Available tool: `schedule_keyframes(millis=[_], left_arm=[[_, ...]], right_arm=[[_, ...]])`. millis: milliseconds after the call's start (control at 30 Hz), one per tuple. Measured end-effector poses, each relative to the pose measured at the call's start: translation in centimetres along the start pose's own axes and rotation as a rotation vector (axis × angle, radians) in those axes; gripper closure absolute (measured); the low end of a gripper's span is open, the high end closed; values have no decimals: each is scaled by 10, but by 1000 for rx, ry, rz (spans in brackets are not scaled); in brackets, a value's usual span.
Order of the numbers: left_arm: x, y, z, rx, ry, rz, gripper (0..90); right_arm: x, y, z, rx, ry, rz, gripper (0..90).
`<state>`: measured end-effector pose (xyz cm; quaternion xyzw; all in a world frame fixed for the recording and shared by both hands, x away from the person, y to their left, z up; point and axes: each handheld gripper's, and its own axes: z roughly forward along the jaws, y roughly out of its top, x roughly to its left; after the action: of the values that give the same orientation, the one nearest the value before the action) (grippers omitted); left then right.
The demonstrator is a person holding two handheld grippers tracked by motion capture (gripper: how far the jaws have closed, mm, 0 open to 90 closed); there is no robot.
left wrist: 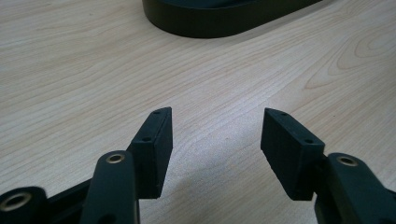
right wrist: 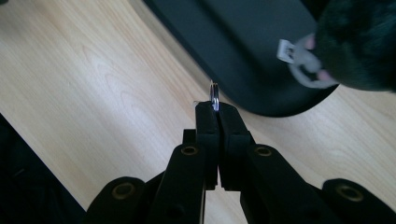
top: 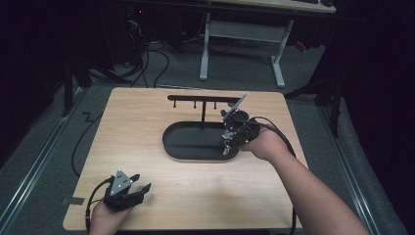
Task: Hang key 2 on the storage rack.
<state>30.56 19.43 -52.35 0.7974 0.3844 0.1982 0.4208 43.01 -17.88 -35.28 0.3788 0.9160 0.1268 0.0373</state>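
My right gripper (top: 227,142) hangs over the right end of a black oval tray (top: 188,147), with its jaws pointing down. In the right gripper view my right gripper (right wrist: 215,108) is shut on a thin metal ring (right wrist: 214,94), seen edge-on at the tips. A small silvery piece (top: 226,149) dangles below it. A black fuzzy thing (right wrist: 362,42) with a grey part and a white tag lies at the upper right; I cannot tell whether it is joined to the ring. My left gripper (top: 142,188) (left wrist: 215,144) rests at the table's front left, open, with bare wood between its pads.
A black T-shaped rack (top: 203,99) with short pegs under its crossbar rises from the tray's far side. The wooden table (top: 147,112) ends just right of the right hand. Beyond the far edge stand a white desk frame (top: 205,44) and floor cables.
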Motion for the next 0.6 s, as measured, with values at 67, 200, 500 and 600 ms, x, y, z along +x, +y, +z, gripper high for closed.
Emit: schedule_keyframes(millis=[67, 200, 500, 600], left_arm=[[0, 0, 0, 4, -4, 0, 443], [0, 0, 0, 0, 1, -2, 443], [1, -1, 1, 0, 0, -1, 443], [1, -1, 0, 1, -2, -1, 443]], right_arm=[[-4, 6, -2, -5, 1, -5, 893], [-9, 18, -5, -6, -4, 3, 893], [-18, 43, -10, -11, 2, 14, 893], [-21, 51, -12, -11, 5, 28, 893]])
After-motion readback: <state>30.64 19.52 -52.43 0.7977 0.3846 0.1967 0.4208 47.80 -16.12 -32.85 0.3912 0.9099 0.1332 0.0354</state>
